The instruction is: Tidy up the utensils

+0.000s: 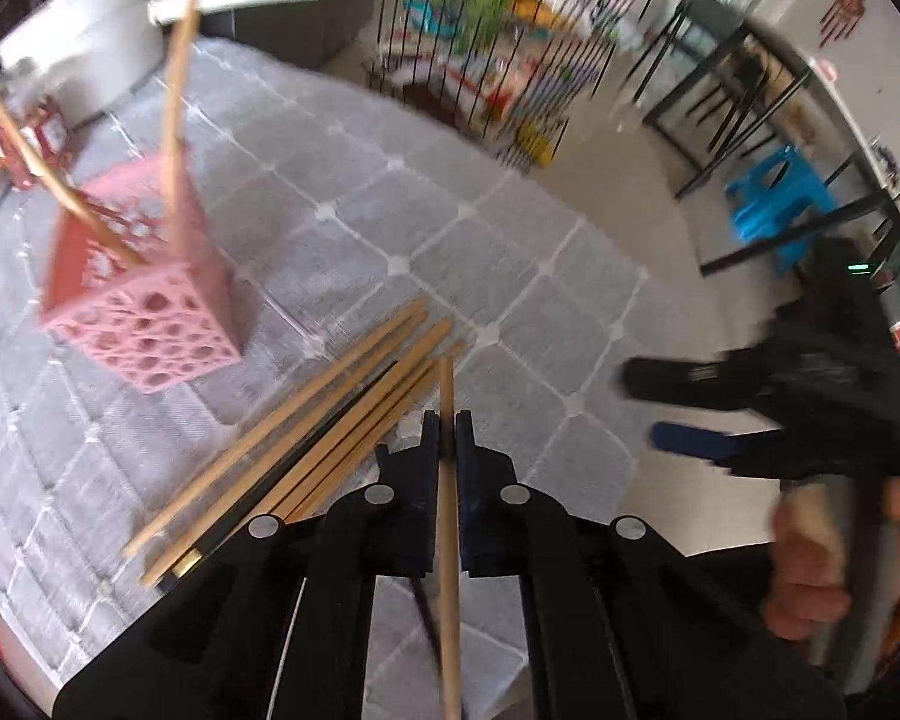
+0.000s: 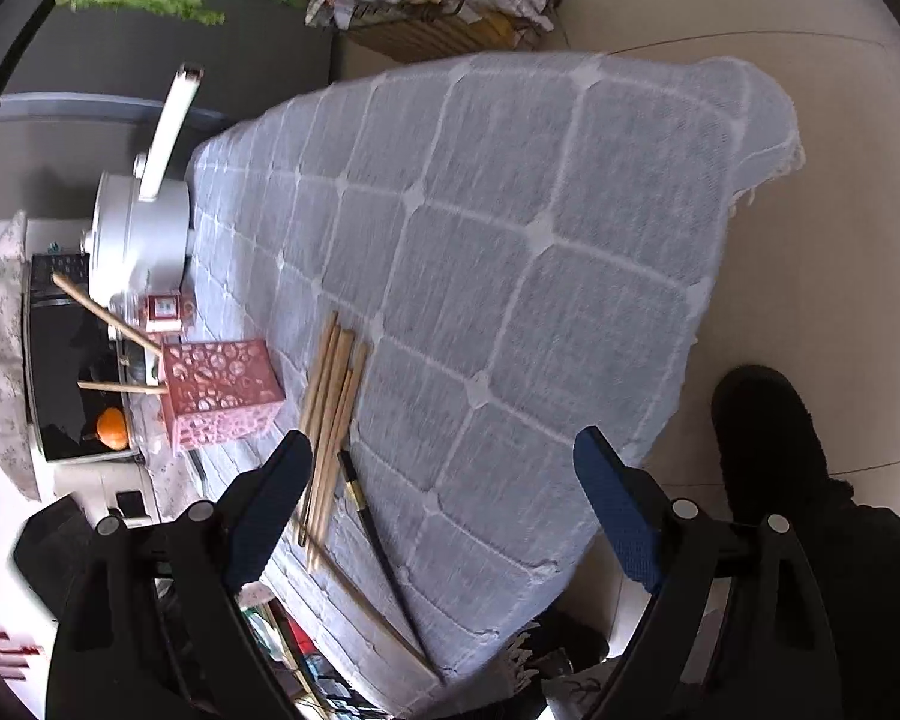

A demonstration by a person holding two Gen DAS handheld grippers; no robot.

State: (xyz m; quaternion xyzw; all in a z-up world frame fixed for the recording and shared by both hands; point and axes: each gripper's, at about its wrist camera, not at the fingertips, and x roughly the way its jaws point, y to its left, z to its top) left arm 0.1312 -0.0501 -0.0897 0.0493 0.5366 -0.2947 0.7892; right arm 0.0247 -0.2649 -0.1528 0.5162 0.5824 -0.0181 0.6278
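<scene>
My left gripper [image 1: 447, 432] is shut on a wooden chopstick [image 1: 448, 540] and holds it above the grey checked tablecloth [image 1: 342, 192]. Several more wooden chopsticks and one black one lie in a pile [image 1: 306, 432] just left of it. A pink perforated holder [image 1: 144, 294] stands farther left with two chopsticks [image 1: 177, 96] sticking out. My right gripper [image 2: 444, 468] is open and empty above the cloth [image 2: 540, 240]; it also shows in the left wrist view [image 1: 678, 408]. In the right wrist view the pile [image 2: 330, 414] lies by its left finger, with the holder [image 2: 219, 393] left of it.
A white pot with a long handle [image 2: 141, 228] stands behind the holder, with a small red item [image 2: 163, 309] beside it. A wire rack of colourful goods [image 1: 498, 60], a black frame table and a blue stool [image 1: 774, 198] stand past the table's edge.
</scene>
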